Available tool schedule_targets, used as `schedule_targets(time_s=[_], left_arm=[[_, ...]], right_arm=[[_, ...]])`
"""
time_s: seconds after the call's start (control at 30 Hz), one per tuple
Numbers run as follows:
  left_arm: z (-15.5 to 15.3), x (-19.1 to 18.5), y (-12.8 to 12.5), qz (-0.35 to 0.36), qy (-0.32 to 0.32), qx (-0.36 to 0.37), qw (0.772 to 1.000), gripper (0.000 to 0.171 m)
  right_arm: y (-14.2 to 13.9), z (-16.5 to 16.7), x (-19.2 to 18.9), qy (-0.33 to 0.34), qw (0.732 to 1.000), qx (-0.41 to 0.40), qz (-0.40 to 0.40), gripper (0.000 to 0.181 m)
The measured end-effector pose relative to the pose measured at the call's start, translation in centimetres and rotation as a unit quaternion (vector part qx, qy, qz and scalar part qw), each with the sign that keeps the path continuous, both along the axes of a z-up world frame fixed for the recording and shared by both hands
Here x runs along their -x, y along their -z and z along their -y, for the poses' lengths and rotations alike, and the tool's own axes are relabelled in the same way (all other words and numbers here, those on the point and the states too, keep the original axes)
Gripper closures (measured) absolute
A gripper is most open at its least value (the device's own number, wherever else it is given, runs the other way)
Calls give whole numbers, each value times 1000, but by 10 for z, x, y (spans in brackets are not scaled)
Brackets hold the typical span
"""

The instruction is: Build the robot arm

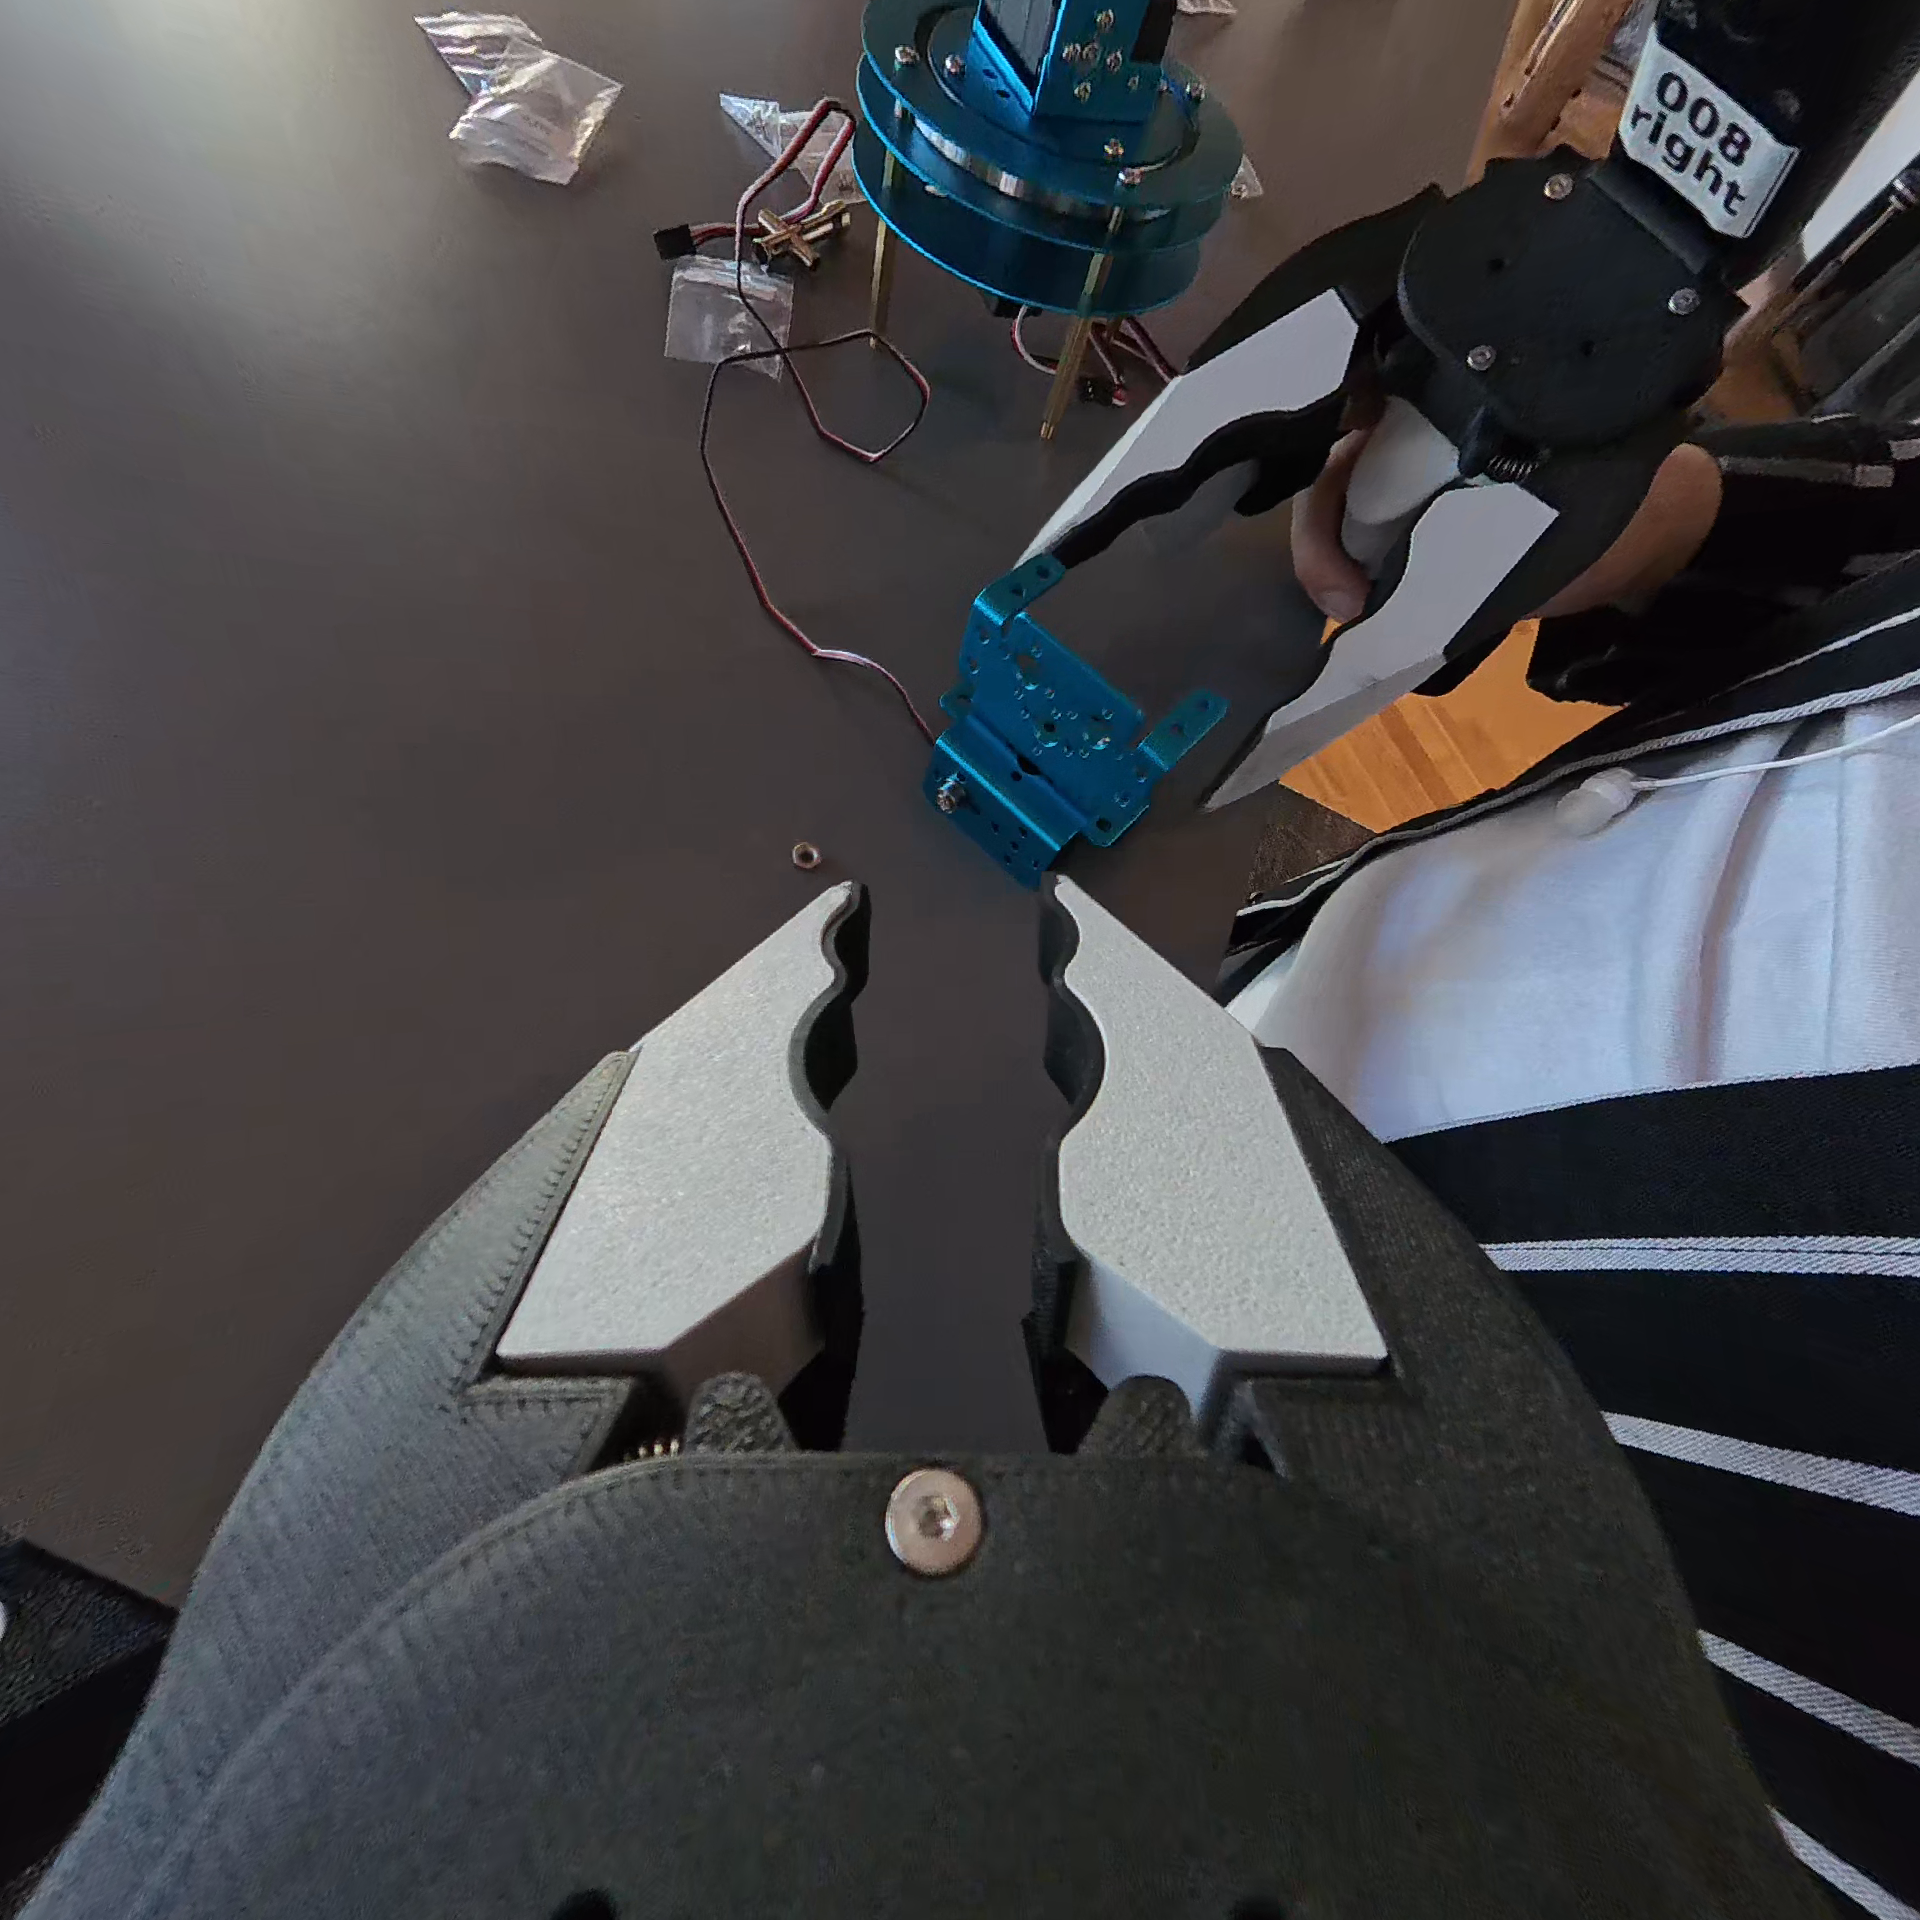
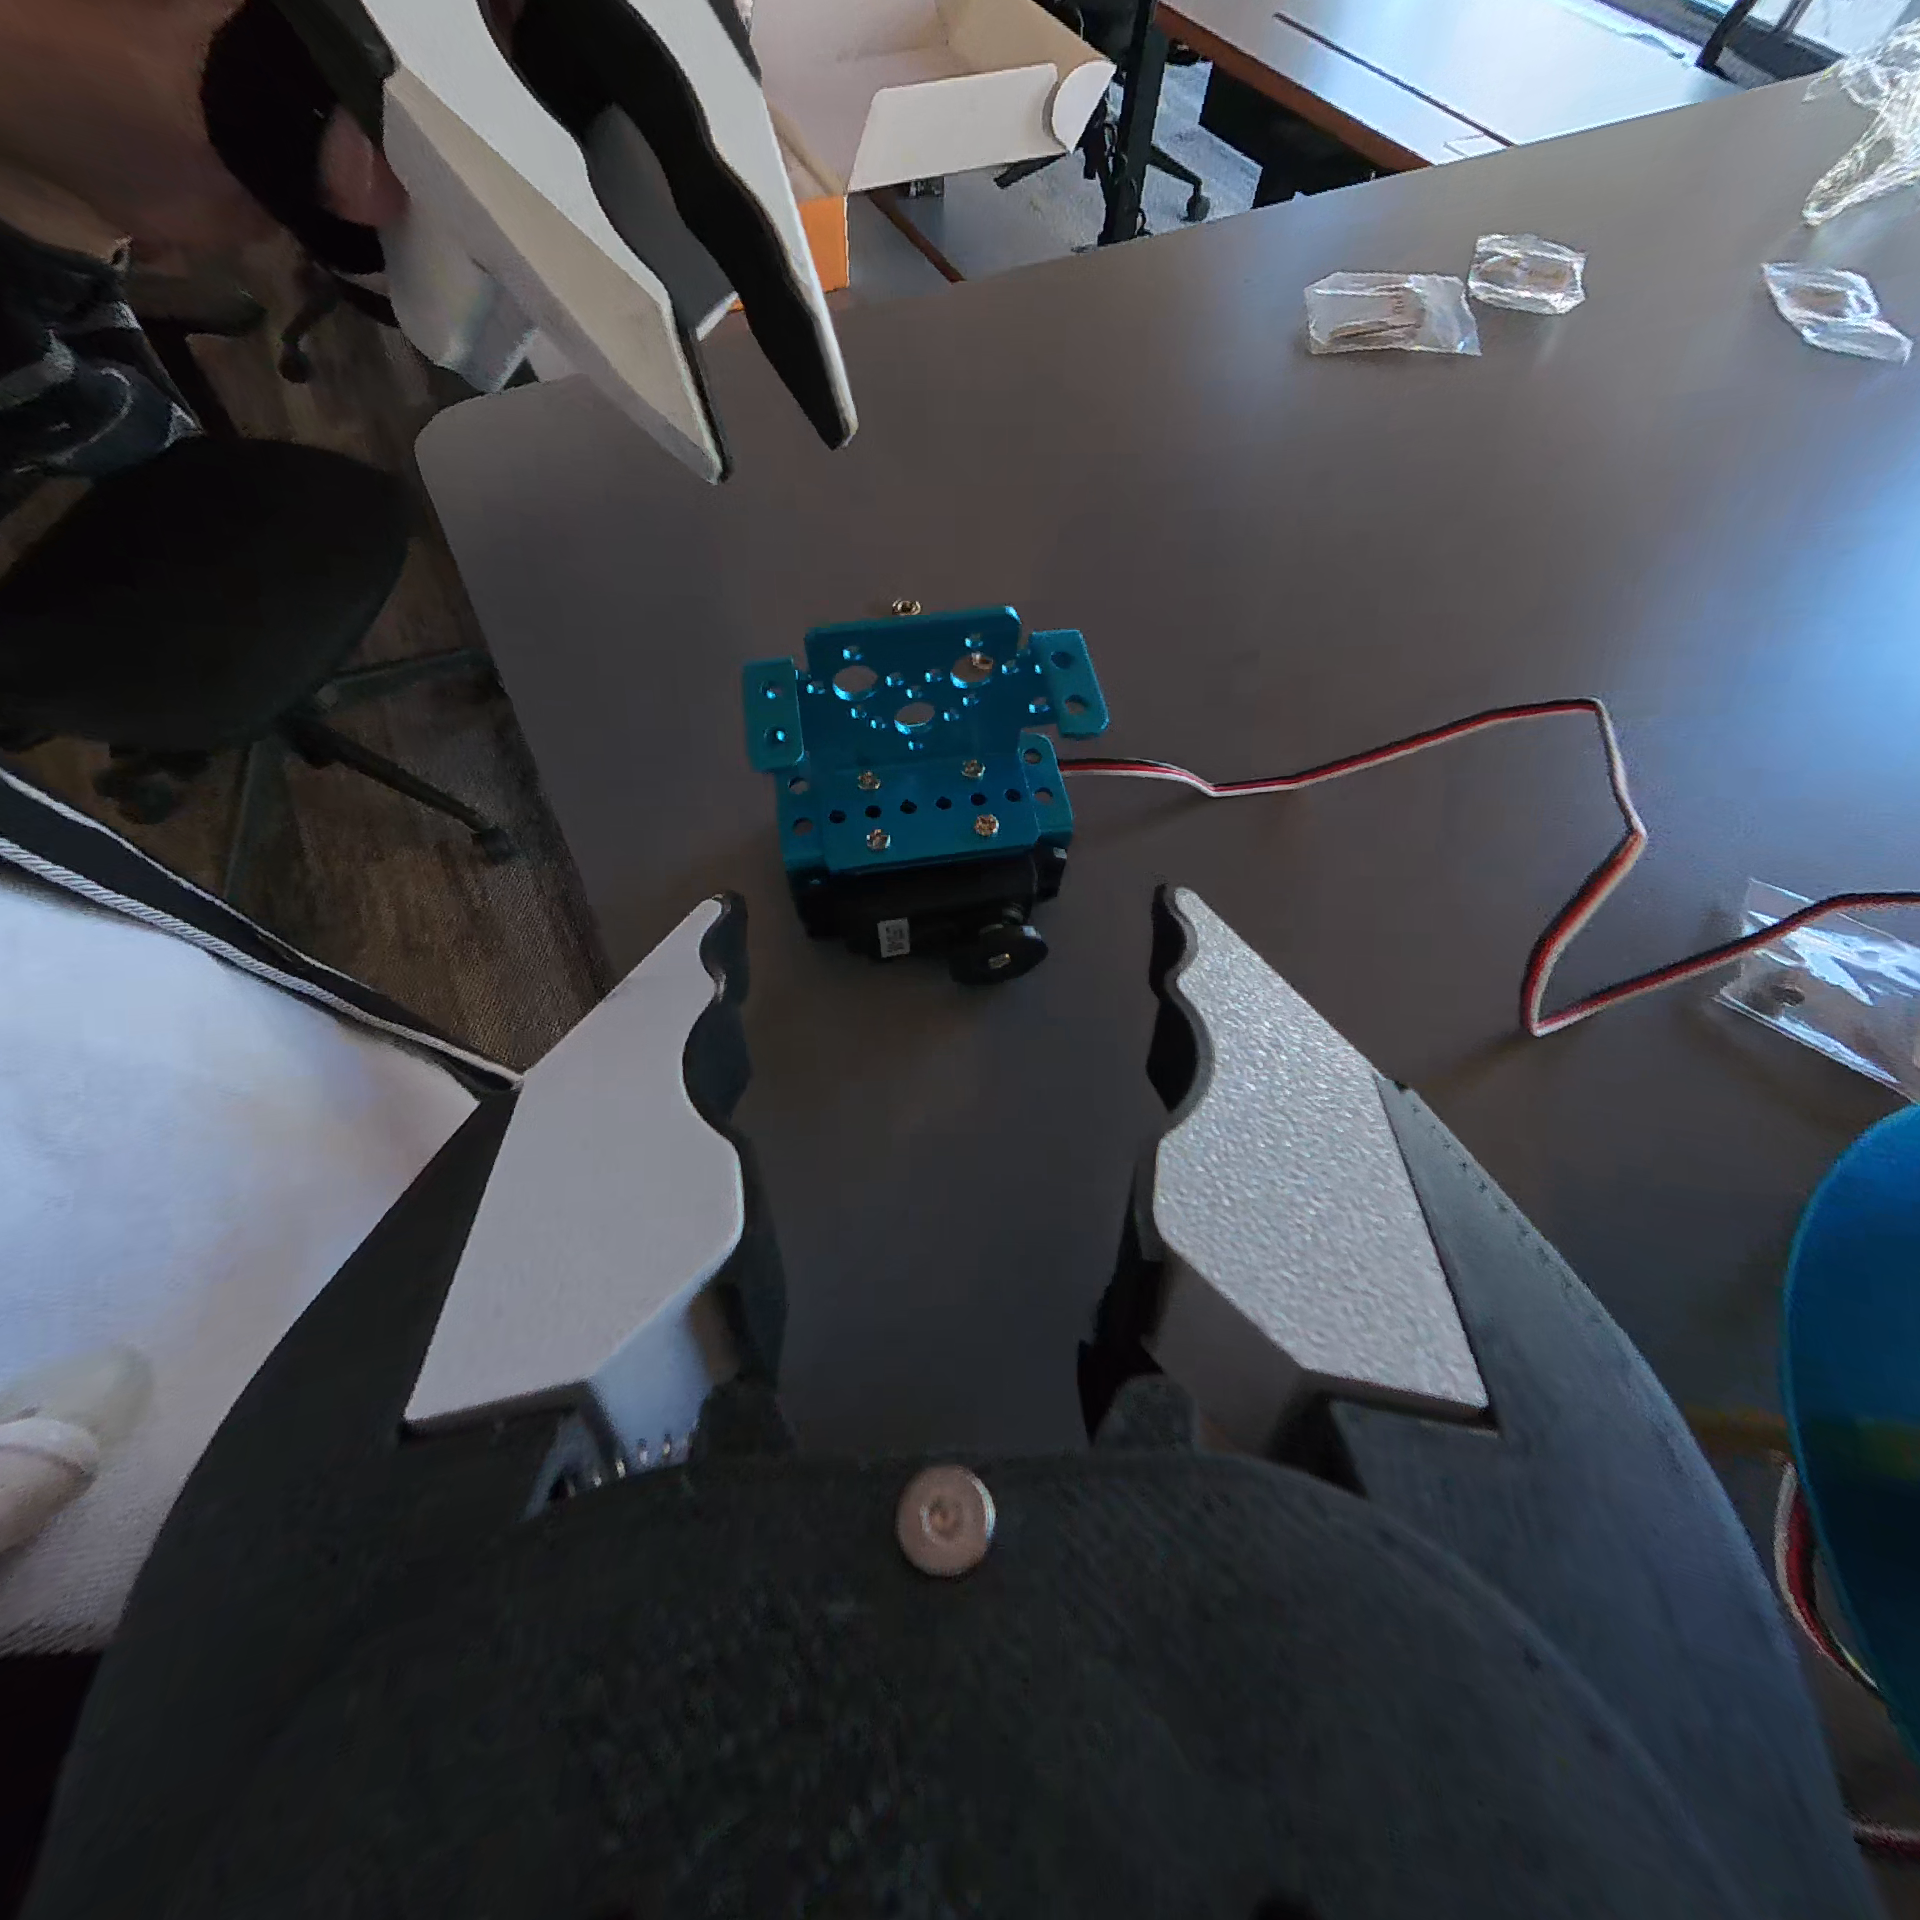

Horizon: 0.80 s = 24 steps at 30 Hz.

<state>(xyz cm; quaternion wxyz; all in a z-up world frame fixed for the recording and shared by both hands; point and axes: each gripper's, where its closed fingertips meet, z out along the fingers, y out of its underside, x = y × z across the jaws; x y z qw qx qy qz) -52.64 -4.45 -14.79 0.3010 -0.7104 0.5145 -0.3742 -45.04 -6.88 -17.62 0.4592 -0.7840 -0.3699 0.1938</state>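
Note:
A blue perforated metal bracket with a black servo under it sits on the dark table near its edge; it also shows in the right wrist view. My left gripper is open and empty, its tips just short of the bracket, and shows at the top left of the right wrist view. My right gripper is open wide and empty, its fingers on either side of the servo end without touching; it also shows in the left wrist view. A small loose nut lies by my left fingertip.
The servo's red-white-black wire trails across the table. A blue round multi-disc base stands farther back. Small plastic parts bags lie scattered. The table edge, an office chair and a person's white shirt are close. The gap from one gripper's tips to the other's is roughly 10 centimetres.

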Motion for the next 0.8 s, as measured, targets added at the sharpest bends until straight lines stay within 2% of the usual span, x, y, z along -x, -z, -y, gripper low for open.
schedule_targets(time_s=[0.23, 0.8], left_arm=[[0, -8, -1, -8, -16, -3, 1000, 140], [4, 0, 8, -31, -43, 3, 999, 139]], right_arm=[[-2, 6, -12, -4, 1000, -8, -7, 108], [4, 11, -7, -25, 999, -9, 19, 108]])
